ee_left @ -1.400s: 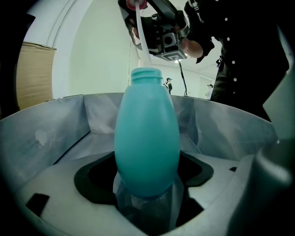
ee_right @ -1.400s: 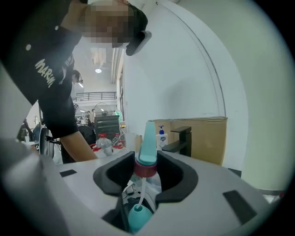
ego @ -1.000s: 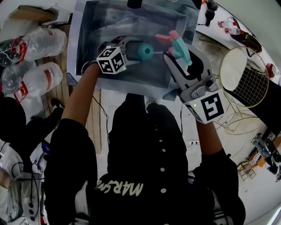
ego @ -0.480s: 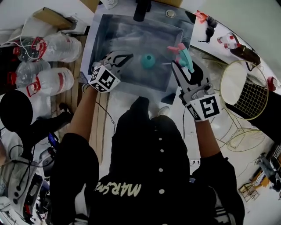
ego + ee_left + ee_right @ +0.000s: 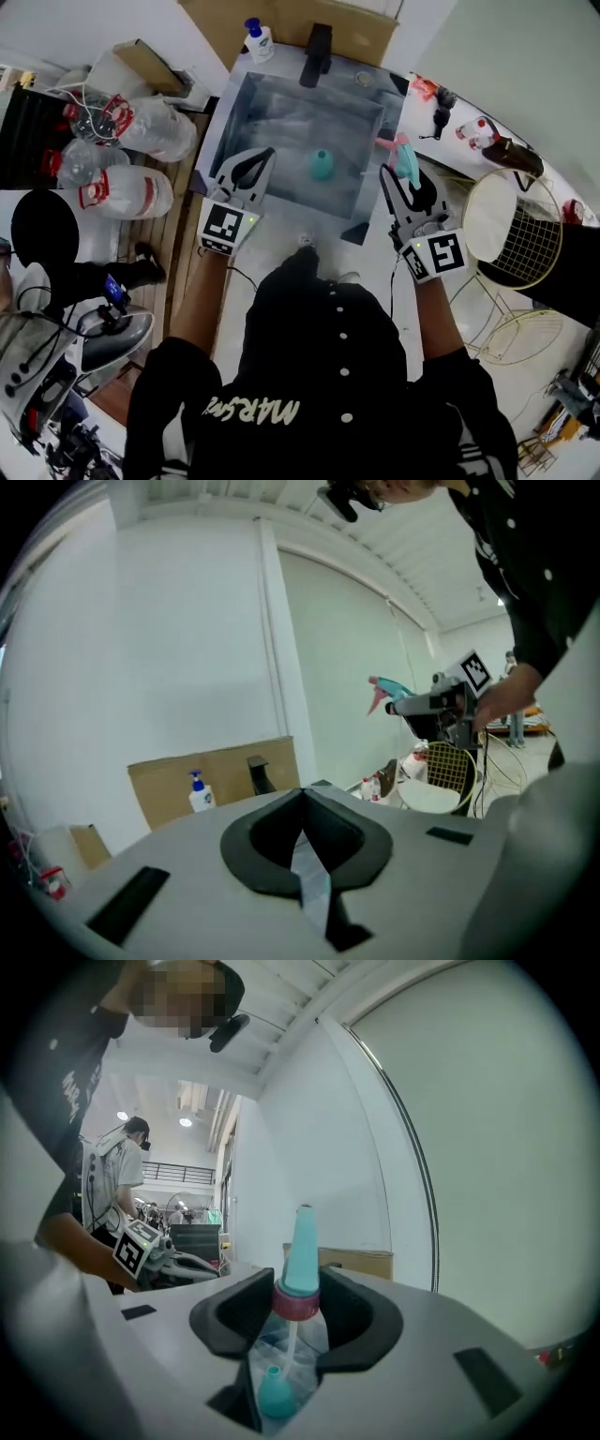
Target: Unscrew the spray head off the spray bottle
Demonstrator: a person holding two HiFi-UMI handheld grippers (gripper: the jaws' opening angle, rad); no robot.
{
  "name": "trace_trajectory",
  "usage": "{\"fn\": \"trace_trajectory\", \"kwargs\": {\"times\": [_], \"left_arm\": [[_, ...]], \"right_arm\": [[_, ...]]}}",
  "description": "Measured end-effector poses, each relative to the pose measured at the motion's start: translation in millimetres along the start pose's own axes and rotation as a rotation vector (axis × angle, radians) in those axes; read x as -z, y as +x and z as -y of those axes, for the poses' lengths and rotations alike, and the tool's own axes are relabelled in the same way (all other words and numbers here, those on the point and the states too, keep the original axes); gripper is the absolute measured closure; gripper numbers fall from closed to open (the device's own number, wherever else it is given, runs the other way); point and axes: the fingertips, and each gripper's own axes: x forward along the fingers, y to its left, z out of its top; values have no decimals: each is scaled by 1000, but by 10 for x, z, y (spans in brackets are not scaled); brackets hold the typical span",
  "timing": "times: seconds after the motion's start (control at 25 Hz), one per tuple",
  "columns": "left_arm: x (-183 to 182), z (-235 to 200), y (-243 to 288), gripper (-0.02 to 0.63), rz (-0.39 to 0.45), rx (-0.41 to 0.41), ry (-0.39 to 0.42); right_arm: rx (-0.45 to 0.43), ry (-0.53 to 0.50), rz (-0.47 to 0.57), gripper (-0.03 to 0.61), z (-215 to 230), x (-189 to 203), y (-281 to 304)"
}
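The teal bottle (image 5: 322, 165) lies in the steel sink (image 5: 366, 192) with no head on it; in the right gripper view it shows below the jaws as a teal shape (image 5: 275, 1393). The spray head (image 5: 403, 159), teal with a pink trigger and collar, sits in my right gripper (image 5: 401, 180) over the sink's right rim. In the right gripper view the jaws grip the spray head (image 5: 300, 1251) at its collar, dip tube hanging down. My left gripper (image 5: 251, 164) is shut and empty at the sink's left edge, apart from the bottle. The left gripper (image 5: 302, 797) view shows its jaws meeting on nothing.
A black faucet (image 5: 317, 54) and a soap pump bottle (image 5: 255, 39) stand behind the sink. Large water jugs (image 5: 131, 187) lie on the floor at the left. A round wire basket (image 5: 520, 230) stands at the right. A person's body fills the lower middle.
My left gripper has let go of the teal bottle, shut, and drawn back to the sink's left edge. The bottle now lies in the sink. My right gripper keeps the spray head.
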Motion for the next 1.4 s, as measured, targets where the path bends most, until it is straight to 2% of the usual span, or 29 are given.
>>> {"fn": "trace_trajectory", "kwargs": {"times": [0.08,0.2,0.4,0.6,0.88,1.24,1.4], "left_arm": [[-222,-56,-193,589,28,-60,-48],[-478,-87,-489,589,64,-129,-71],[-790,-109,-876,589,119,-229,-86],[-985,-105,-1159,589,151,-319,-58],[-1105,84,-1348,589,161,-361,-25],[-1046,136,-1383,589,151,-399,-63],[-1061,151,-1360,589,155,-396,-49]], "right_arm": [[16,13,13,414,23,-113,-118],[28,24,31,414,38,-263,-277],[49,15,55,414,119,-474,-584],[90,10,74,413,260,-596,-882],[146,26,94,414,404,-687,-1209],[155,10,113,414,369,-742,-1309],[155,6,116,414,377,-757,-1293]]}}
